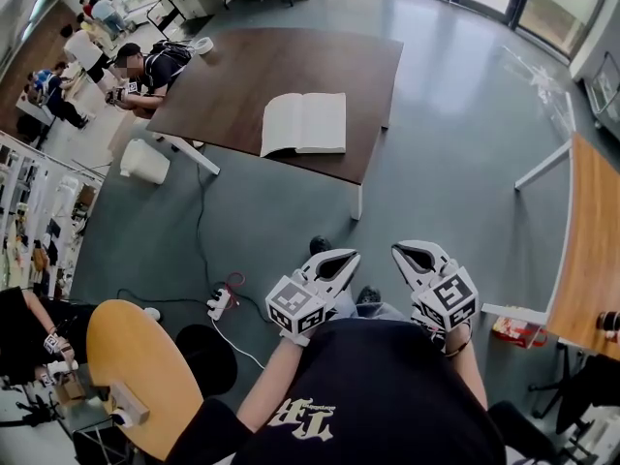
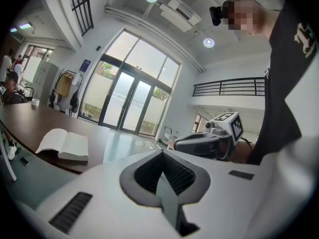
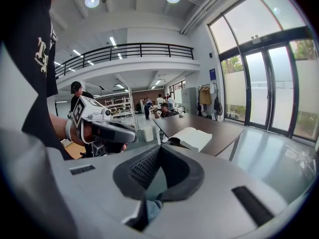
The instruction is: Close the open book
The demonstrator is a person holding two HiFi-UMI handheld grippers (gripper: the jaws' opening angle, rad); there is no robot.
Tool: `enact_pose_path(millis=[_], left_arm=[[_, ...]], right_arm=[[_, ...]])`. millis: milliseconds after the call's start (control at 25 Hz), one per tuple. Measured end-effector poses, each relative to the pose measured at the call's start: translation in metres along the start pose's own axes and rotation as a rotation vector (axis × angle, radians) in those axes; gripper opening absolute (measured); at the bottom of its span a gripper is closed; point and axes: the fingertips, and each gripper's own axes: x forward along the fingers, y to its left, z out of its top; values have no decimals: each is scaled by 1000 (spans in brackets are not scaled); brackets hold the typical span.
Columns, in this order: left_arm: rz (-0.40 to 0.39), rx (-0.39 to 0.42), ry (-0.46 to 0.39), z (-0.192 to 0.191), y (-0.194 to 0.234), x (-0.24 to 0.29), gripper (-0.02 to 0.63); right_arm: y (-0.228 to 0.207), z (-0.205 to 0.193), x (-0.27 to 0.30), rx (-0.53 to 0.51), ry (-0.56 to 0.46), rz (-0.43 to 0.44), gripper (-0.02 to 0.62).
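An open book [image 1: 303, 122] lies flat with its pages up near the front edge of a dark brown table [image 1: 242, 76], well ahead of me. In the left gripper view the book [image 2: 64, 144] lies to the left, and in the right gripper view the book [image 3: 192, 137] lies just right of centre. My left gripper [image 1: 346, 257] and right gripper [image 1: 405, 251] hang side by side close to my body, over the grey floor and far short of the table. Both point toward the book, shut with nothing between their jaws. Each gripper shows in the other's view: right gripper [image 2: 199, 143], left gripper [image 3: 107, 131].
A person [image 1: 143, 66] sits at the table's far left corner beside a white cup [image 1: 203, 45]. On the floor are a white bin [image 1: 145, 161] and a power strip [image 1: 221, 303] with cables. A round wooden table [image 1: 136, 366] stands at lower left, a wooden desk [image 1: 591, 250] at right.
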Motion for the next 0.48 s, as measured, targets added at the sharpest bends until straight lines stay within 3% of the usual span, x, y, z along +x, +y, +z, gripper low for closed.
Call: enact_pose_path(millis=[480], left_arm=[[38, -23, -12, -2, 8, -12, 5]], right_arm=[[9, -1, 11, -15, 7, 37, -11]])
